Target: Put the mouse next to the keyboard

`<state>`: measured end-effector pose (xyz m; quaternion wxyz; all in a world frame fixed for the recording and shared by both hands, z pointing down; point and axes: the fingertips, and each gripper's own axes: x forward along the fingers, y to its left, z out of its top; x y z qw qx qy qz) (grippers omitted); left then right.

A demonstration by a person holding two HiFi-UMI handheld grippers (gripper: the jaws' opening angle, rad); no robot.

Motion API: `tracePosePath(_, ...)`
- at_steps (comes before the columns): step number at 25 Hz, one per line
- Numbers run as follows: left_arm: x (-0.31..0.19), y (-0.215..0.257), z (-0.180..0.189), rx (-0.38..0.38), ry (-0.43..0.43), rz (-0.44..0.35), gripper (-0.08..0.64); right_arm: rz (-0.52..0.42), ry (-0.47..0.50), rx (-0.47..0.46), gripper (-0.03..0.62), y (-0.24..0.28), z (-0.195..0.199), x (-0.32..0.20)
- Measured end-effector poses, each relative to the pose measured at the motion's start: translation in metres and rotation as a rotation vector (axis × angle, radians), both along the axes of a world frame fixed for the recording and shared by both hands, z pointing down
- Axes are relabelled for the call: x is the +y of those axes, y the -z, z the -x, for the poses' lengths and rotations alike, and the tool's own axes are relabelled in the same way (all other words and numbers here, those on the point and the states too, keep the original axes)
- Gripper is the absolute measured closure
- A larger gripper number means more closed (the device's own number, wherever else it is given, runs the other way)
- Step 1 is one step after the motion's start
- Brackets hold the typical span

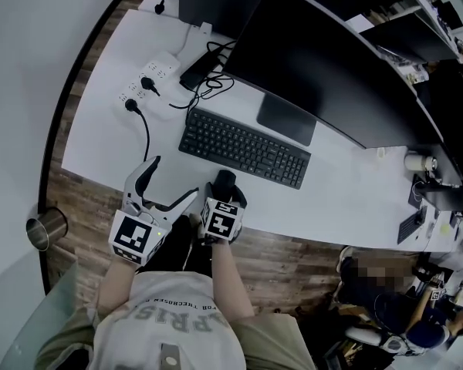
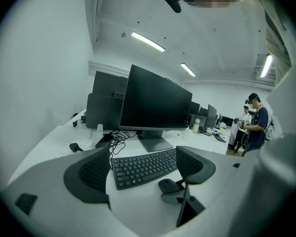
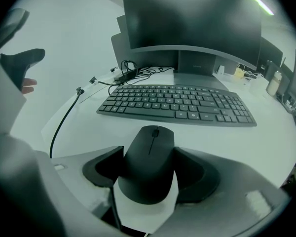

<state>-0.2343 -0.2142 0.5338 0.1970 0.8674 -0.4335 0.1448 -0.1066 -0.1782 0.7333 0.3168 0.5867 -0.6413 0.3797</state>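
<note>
Mouse (image 3: 148, 162) sat pinched between the jaws of my right hand-held gripper (image 3: 150, 171), the dark pads pressed to its two flanks and its scroll wheel pointing away toward the keyboard (image 3: 177, 102). From the head view I placed it near the front edge of the white tabletop (image 1: 100, 141), just short of the keyboard's near side, apart from it and not yet beside it. Whether the mouse rested on the surface or hung a little above it I could not quite tell; the right gripper view suggested it was very low.

My left hand-held gripper (image 1: 174, 179) was spread wide with nothing between its jaws; in its own view I saw only the keyboard and bare tabletop through the gap. It hovered at the tabletop's front edge, just left of the right one.

Behind the keyboard stood a large dark monitor (image 1: 316, 68) on its stand. A white power strip (image 1: 150, 83) lay at the far left, with a black cable (image 1: 146, 129) running from it toward the front edge.
</note>
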Motion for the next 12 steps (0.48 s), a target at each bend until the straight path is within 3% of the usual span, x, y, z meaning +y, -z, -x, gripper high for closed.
tracePosePath(12,0.006,0.006,-0.024,-0.013,-0.055,-0.010,0.156,-0.033,-0.073,-0.025,0.273,0.015,-0.027,0.007)
